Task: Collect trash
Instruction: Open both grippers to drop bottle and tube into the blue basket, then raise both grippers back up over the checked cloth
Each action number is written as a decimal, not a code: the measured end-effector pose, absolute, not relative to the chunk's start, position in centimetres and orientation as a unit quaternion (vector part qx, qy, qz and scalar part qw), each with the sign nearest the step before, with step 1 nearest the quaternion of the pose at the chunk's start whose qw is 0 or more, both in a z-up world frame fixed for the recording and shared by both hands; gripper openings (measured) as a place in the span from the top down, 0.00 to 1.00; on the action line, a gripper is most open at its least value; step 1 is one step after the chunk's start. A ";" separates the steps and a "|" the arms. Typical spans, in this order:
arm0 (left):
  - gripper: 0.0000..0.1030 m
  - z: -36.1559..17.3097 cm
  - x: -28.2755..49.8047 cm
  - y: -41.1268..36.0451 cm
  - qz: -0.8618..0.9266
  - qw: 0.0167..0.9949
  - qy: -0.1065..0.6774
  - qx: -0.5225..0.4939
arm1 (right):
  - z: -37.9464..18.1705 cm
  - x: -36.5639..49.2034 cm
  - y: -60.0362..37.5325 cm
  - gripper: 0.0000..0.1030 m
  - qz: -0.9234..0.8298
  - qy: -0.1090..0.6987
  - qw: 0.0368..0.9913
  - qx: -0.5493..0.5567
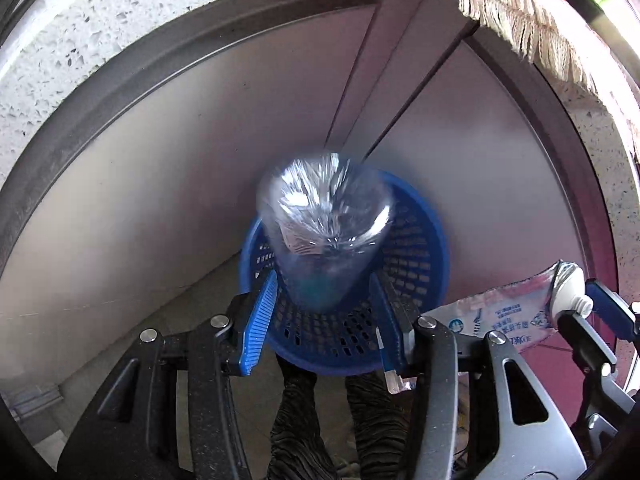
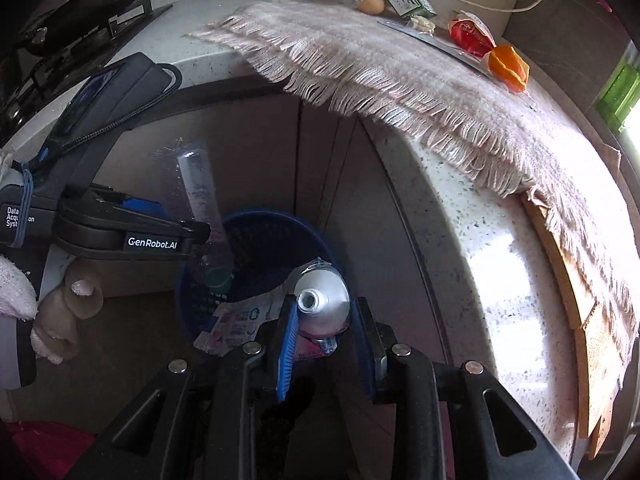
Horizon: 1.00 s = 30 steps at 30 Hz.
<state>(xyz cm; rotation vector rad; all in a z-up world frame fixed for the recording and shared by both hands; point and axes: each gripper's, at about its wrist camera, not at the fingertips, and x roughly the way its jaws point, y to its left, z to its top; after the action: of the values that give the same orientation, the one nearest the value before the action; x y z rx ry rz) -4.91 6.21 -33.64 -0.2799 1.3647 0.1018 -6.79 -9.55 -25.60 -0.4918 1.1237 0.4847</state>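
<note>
Two grippers are in view, each with black linkage arms and ribbed blue pads. We see the left gripper (image 1: pixel 324 312) above a round blue basket (image 1: pixel 420 248) of perforated plastic that stands on the floor against grey cabinet doors (image 1: pixel 200 160). A clear plastic bottle (image 1: pixel 324 224), cylindrical and motion-blurred, points cap-down into the basket. It lies between the left jaws, which stand partly open; in the left wrist view a narrow gap shows between each pad and the bottle wall, so we cannot tell whether the pads touch it.

We see the right gripper (image 2: pixel 324 332) with its jaws closed partway onto a flattened toothpaste tube (image 2: pixel 322 304), silver at the shoulder, with an uncapped white threaded nozzle facing the camera. The tube's printed body trails to the left over the basket rim (image 2: pixel 256 216). The tube sits just above the basket's near edge.

The basket interior shows dark mesh; we cannot make out any contents.

Above, a speckled stone bench (image 2: pixel 460 216) carries a fringed woven cloth (image 2: pixel 380 60), an egg (image 2: pixel 370 5), an orange peel (image 2: pixel 508 66) and a red wrapper (image 2: pixel 470 34).
</note>
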 end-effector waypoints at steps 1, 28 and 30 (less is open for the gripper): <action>0.52 -33.7 -4.8 6.2 0.047 0.766 0.628 -0.129 | -25.9 -6.8 -9.4 0.74 0.226 0.523 0.789 -0.229; 0.52 -31.1 -5.6 8.2 0.045 0.787 0.607 -0.105 | -24.4 -6.3 -9.3 0.55 0.234 0.529 0.792 -0.195; 0.52 -30.1 -5.7 8.4 0.044 0.792 0.600 -0.103 | -23.7 -5.7 -10.0 0.55 0.237 0.527 0.795 -0.185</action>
<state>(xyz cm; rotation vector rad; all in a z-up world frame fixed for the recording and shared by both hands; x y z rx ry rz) -5.66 8.38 -30.13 -0.2206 1.2916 0.0949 -5.69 -10.04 -23.71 -0.3977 1.1322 0.5087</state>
